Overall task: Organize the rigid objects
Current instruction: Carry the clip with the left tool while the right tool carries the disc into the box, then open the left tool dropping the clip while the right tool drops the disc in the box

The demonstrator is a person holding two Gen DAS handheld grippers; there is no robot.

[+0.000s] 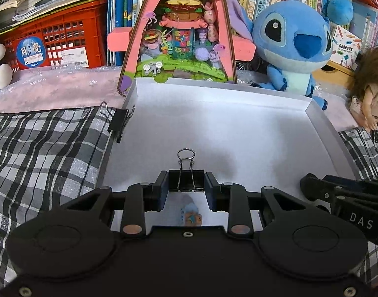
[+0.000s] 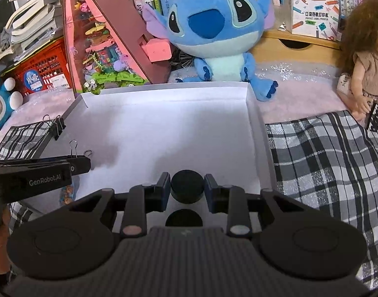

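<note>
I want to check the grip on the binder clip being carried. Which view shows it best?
The left wrist view: the binder clip sits centred between the left gripper pads, handles up. The right wrist view shows only its wire handles behind that gripper's side.

Both wrist cams sit close above, angled down-fwd, left cam left of right, sharing white tray [image 1: 320, 123] & shelf backdrop.

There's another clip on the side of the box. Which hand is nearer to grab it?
Probably the left. The spare binder clip sits on the white box's left wall, but the left gripper already holds a clip and the right gripper a black puck.
</note>
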